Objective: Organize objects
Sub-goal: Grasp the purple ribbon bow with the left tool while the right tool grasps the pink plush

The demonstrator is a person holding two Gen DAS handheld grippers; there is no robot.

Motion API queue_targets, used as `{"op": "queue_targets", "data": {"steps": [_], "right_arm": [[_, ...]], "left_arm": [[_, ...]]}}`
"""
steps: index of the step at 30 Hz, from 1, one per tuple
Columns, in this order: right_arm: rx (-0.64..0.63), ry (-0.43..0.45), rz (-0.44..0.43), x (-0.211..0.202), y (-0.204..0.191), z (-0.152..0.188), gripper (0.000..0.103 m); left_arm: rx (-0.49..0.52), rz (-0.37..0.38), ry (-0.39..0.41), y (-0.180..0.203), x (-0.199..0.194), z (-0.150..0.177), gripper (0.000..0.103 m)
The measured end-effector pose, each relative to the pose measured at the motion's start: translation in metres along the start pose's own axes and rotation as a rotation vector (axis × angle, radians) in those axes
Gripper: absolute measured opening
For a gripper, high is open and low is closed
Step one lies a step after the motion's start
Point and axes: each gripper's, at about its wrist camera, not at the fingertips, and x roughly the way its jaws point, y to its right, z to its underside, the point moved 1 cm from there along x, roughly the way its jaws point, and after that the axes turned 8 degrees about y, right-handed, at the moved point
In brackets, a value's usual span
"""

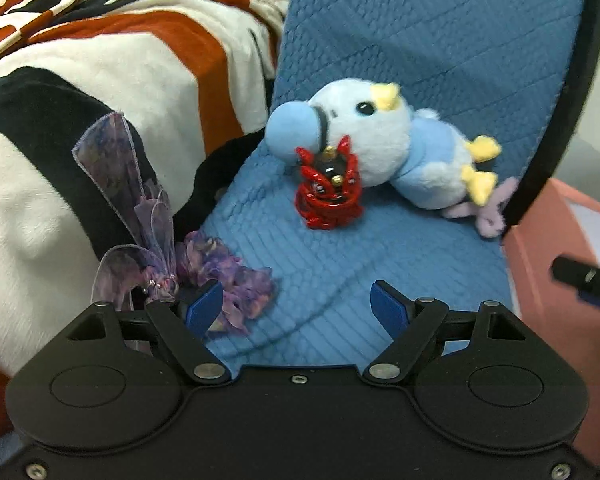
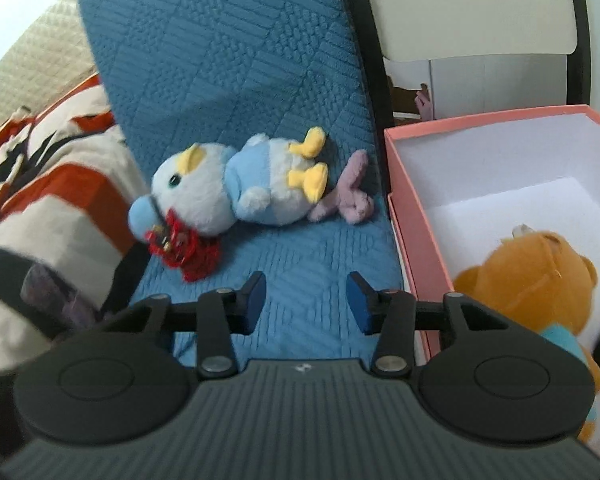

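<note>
A light-blue plush bird (image 1: 380, 144) (image 2: 236, 188) lies on its side on a blue quilted chair seat (image 1: 340, 272) (image 2: 300, 248). A small red figure (image 1: 327, 188) (image 2: 182, 250) leans against its beak. Behind the bird lies a pale purple hair tie (image 1: 490, 212) (image 2: 350, 196). A purple ribbon scrunchie (image 1: 220, 276) rests at the seat's left edge, just beyond my left gripper's left fingertip (image 1: 204, 306). My left gripper (image 1: 298, 306) is open and empty above the seat. My right gripper (image 2: 306, 296) hovers over the seat, half open, nothing between its fingers.
A pink box (image 2: 404, 216) (image 1: 540, 288) stands right of the seat, holding an orange plush bear (image 2: 536, 280). A white, orange and black blanket (image 1: 120, 80) (image 2: 52, 200) is heaped on the left. The blue chair back (image 1: 440, 32) (image 2: 228, 48) rises behind the toys.
</note>
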Motion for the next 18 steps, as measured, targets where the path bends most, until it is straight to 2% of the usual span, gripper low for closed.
{"op": "queue_targets", "data": {"steps": [6, 11, 15, 18], "right_arm": [[0.008, 0.027, 0.046, 0.041, -0.009, -0.015, 0.048], [0.011, 0.067, 0.127, 0.077, -0.011, -0.033, 0.048], [0.019, 0.084, 0.161, 0.103, -0.013, -0.043, 0.048], [0.034, 0.066, 0.199, 0.122, -0.010, -0.044, 0.048]], "left_arm": [[0.049, -0.069, -0.024, -0.006, 0.036, 0.006, 0.080], [0.042, -0.122, -0.066, -0.011, 0.058, 0.012, 0.079], [0.055, -0.121, -0.089, -0.011, 0.066, 0.016, 0.078], [0.064, -0.120, -0.101, -0.010, 0.070, 0.018, 0.075]]}}
